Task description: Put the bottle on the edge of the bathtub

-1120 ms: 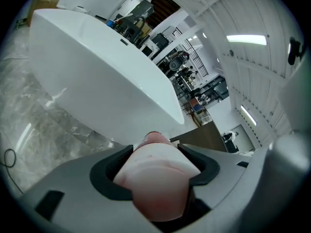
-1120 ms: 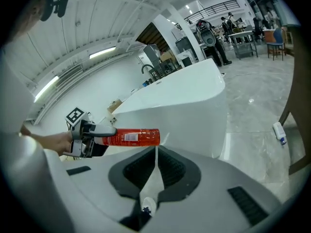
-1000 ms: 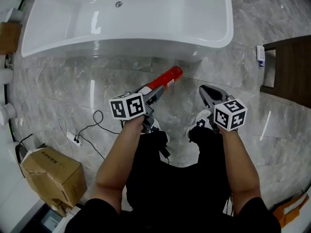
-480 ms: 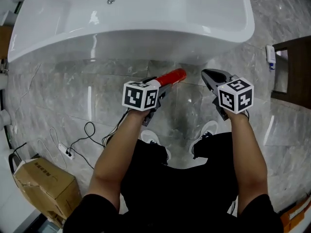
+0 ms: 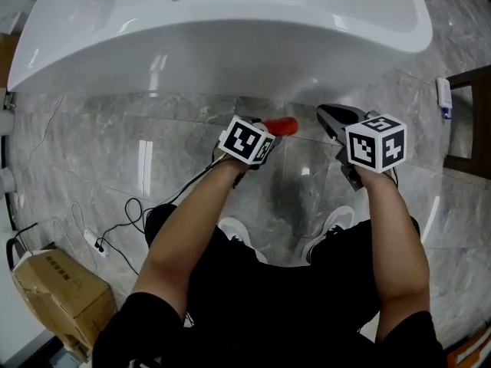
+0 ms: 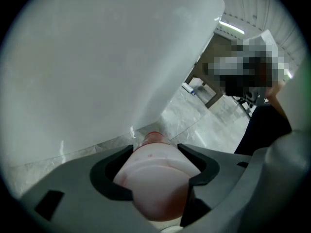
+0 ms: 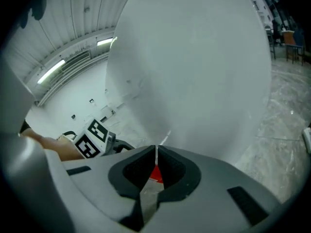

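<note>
My left gripper is shut on a red bottle, which points right toward the bathtub's foot. In the left gripper view the bottle fills the space between the dark jaws, tip toward the white tub wall. The white bathtub spans the top of the head view, its rim curving above both grippers. My right gripper is shut and holds nothing, just right of the bottle's tip. Its closed jaws face the tub's outer wall, with a bit of the red bottle seen past them.
Grey marble floor lies below the tub. A cardboard box sits at lower left, with a white cable and power strip near it. Dark wooden furniture stands at the right edge. The person's legs and shoes are beneath the grippers.
The view has closed in on the bathtub. My left gripper has moved right and up with the bottle, which now shows shorter. The right gripper stays shut beside it.
</note>
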Demonstrator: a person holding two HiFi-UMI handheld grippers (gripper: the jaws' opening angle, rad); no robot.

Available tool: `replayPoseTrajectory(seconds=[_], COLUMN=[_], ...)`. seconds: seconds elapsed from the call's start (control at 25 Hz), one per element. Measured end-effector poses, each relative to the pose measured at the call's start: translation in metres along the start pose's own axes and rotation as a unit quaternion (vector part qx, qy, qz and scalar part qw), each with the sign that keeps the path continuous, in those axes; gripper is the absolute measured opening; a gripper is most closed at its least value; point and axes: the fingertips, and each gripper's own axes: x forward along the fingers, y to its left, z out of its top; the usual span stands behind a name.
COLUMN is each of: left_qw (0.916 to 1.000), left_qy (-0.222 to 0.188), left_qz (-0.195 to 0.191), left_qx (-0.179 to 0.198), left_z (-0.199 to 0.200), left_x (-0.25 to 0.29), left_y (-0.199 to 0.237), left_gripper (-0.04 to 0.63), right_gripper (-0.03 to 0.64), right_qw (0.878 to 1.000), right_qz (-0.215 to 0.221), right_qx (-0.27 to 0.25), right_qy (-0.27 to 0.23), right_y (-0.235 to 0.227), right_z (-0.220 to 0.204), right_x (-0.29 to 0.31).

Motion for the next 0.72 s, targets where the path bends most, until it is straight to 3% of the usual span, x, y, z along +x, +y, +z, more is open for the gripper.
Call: replayPoseTrajectory(seconds=[0.16,0.4,0.72], left_qw=[0.9969,0.9828,0.9659], left_qy=[0.054,0.144,0.212], left_qz=[0.025,0.043,0.060], left_qx=[0.052,0.108,0.136], left_z=[-0.004,-0.010,-0.006], left_x=[0.028,0.068,0.103], left_y=[0.008,0.010,0.010], left_gripper=[0.299,0.299,0.299], right_gripper=[0.040,0.040,0.040], right_qw=[1.000,0.999,0.999], right_qz=[-0.001,-0.014,-0.030], right_qx=[-0.018,-0.023,0.006], right_qy=[0.016,0.020,0.010], right_y=[0.001,-0.011,-0.044], right_z=[0.001,0.010,0.008], right_x=[0.014,0.031,0.017])
